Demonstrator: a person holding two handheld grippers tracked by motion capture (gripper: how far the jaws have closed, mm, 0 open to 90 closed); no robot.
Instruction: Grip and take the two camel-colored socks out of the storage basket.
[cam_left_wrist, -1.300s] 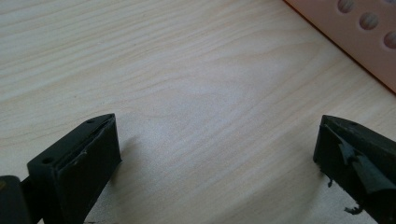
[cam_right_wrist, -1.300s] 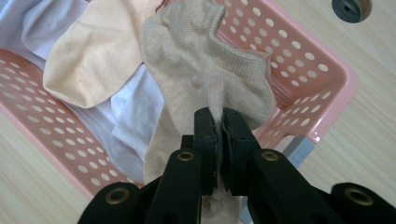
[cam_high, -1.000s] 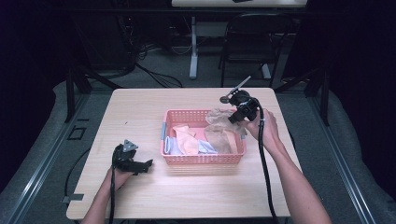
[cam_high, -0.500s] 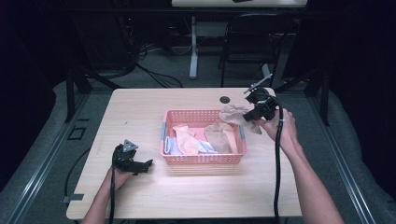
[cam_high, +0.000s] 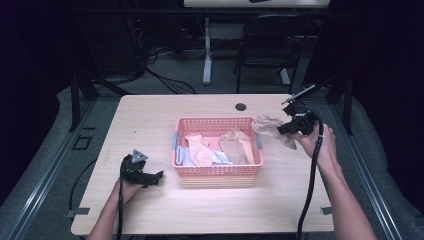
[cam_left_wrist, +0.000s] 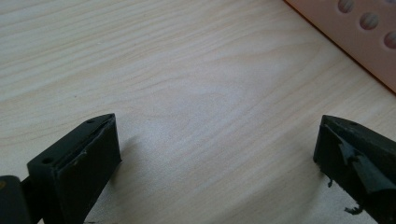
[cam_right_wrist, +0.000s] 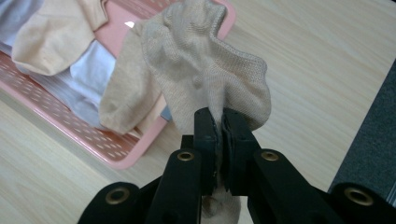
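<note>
I had the right hand-held gripper (cam_high: 289, 126) raised above the tabletop (cam_high: 150, 120) near its right edge, just past the right end of the pink basket (cam_high: 218, 170). Its jaws were pressed together on a fold of a beige sock (cam_right_wrist: 205, 70), which hung from them on the basket side. In the high view that sock (cam_high: 270, 127) draped from the jaws between the basket's right rim and my right hand (cam_high: 317, 145).

The basket sat around the middle of the tabletop, and in it lay a peach sock (cam_high: 200, 147), a tan sock (cam_high: 239, 145) and something pale bluish-white (cam_high: 187, 157) toward its left end. From the right gripper view the basket (cam_right_wrist: 116, 156) lay beneath and behind the held sock.

My left hand-held gripper (cam_high: 152, 176) rested low near the front-left part of the tabletop, just left of the basket, jaws set wide apart with only bare wood between them. A round hole (cam_high: 241, 106) showed near the tabletop's far edge.
</note>
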